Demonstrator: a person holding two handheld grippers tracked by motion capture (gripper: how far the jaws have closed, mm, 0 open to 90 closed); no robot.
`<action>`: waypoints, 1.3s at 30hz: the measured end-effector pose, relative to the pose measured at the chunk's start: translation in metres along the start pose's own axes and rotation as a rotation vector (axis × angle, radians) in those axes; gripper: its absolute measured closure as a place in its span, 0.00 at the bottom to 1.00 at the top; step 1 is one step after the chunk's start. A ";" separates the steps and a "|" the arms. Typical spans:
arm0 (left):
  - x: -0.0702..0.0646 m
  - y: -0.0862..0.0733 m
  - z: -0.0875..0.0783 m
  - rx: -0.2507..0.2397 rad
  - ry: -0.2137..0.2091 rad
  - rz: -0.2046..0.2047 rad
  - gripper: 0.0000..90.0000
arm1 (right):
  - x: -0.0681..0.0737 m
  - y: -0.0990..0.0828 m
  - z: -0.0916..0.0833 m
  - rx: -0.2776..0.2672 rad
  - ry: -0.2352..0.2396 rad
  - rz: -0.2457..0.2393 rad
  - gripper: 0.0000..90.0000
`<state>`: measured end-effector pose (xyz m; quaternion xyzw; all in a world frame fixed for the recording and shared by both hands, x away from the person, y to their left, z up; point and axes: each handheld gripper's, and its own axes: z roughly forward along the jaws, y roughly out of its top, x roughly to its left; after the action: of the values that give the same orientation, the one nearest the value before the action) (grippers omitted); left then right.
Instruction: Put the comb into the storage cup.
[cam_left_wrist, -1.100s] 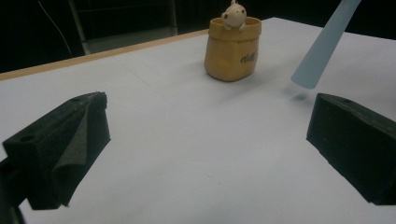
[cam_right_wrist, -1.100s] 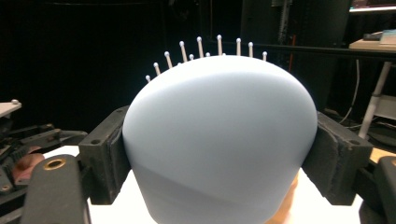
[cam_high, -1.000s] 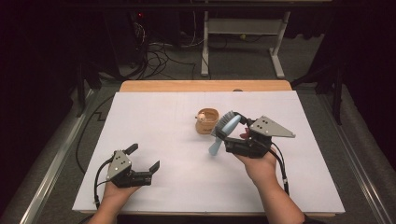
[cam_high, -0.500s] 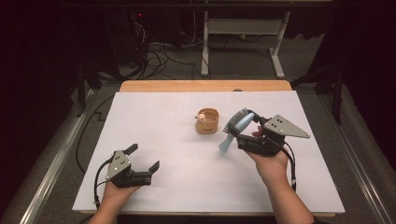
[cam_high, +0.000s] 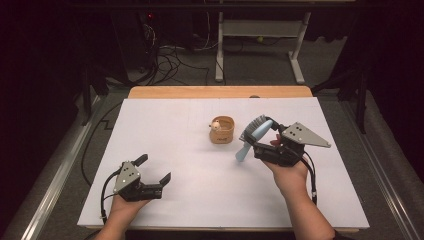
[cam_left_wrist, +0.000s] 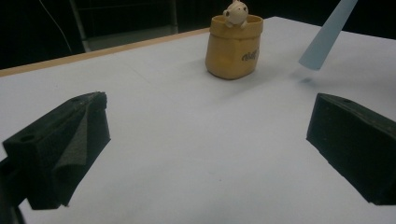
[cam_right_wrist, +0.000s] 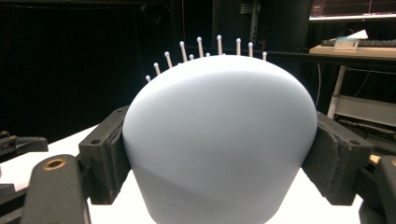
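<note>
A light blue hairbrush (cam_high: 246, 148) hangs tilted above the white table, bristle head up and handle tip pointing down to the left. My right gripper (cam_high: 263, 141) is shut on its head; in the right gripper view the rounded back of the brush (cam_right_wrist: 219, 135) sits pressed between both pads (cam_right_wrist: 106, 154), with bristle tips showing over the top. A tan pouch-shaped cup (cam_high: 222, 130) with a small figure peeking out stands just left of the brush. My left gripper (cam_high: 154, 168) rests open at the front left, nothing between its fingers. From there the cup (cam_left_wrist: 233, 46) and the handle (cam_left_wrist: 327, 37) lie ahead.
The white sheet (cam_high: 170, 130) covers the table up to a wooden strip (cam_high: 220, 92) at the far edge. Beyond it are floor cables (cam_high: 165, 55) and a white desk frame (cam_high: 260, 37). Metal rails run along both sides of the table.
My right hand has carried the brush a little to the right, away from the cup. The left hand has stayed still.
</note>
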<state>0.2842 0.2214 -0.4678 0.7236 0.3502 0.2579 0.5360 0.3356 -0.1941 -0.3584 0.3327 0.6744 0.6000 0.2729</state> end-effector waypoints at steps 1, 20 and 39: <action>0.000 0.000 0.000 0.001 -0.001 0.002 0.00 | 0.000 0.000 0.001 0.000 -0.002 -0.001 0.23; 0.001 0.000 -0.001 0.001 -0.009 -0.005 0.00 | -0.001 0.015 0.009 -0.029 -0.026 -0.012 0.23; 0.000 -0.001 -0.001 -0.003 -0.019 -0.002 0.00 | -0.002 0.039 0.014 -0.063 -0.042 -0.026 0.23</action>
<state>0.2832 0.2223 -0.4688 0.7249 0.3453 0.2512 0.5405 0.3525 -0.1845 -0.3214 0.3276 0.6536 0.6103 0.3048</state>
